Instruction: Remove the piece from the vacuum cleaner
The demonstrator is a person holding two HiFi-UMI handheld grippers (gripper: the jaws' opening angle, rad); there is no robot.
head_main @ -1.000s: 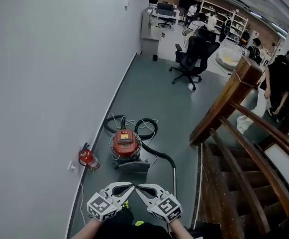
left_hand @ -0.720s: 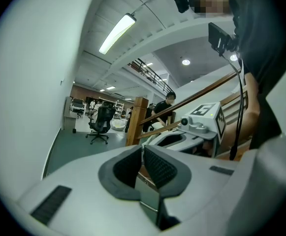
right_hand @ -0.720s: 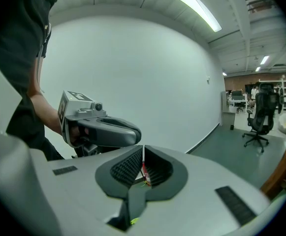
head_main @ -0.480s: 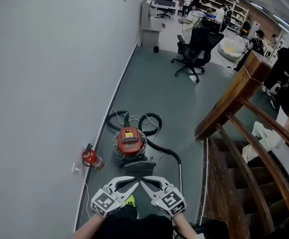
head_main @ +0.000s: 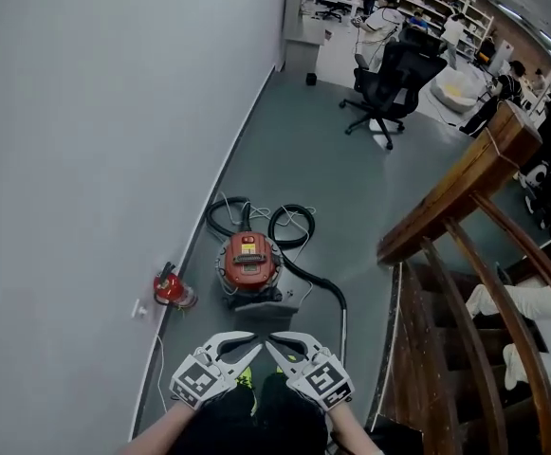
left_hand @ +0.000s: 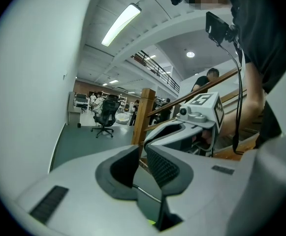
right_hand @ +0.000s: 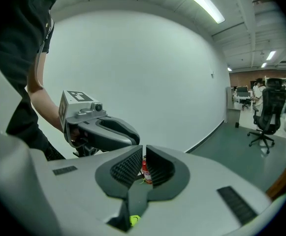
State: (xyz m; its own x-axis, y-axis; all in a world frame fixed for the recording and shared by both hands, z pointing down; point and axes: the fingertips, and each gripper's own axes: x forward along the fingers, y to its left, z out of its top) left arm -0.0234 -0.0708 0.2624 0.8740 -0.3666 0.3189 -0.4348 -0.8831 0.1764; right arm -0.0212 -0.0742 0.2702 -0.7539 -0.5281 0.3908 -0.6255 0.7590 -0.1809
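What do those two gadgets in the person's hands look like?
Both are pale grey plastic: the left gripper and right gripper have two curved jaws with dark ribbed pads and a cube with black-and-white square markers. The person wears a dark short-sleeved top. The left jaws have just been opening, nothing between them.

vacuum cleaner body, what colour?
Red: the vacuum cleaner has a red top over a dark base. Shows best in the head view.

Two grippers (head_main: 251, 342) (head_main: 270, 343), one vacuum cleaner (head_main: 248, 263), one fire extinguisher (head_main: 169, 289)
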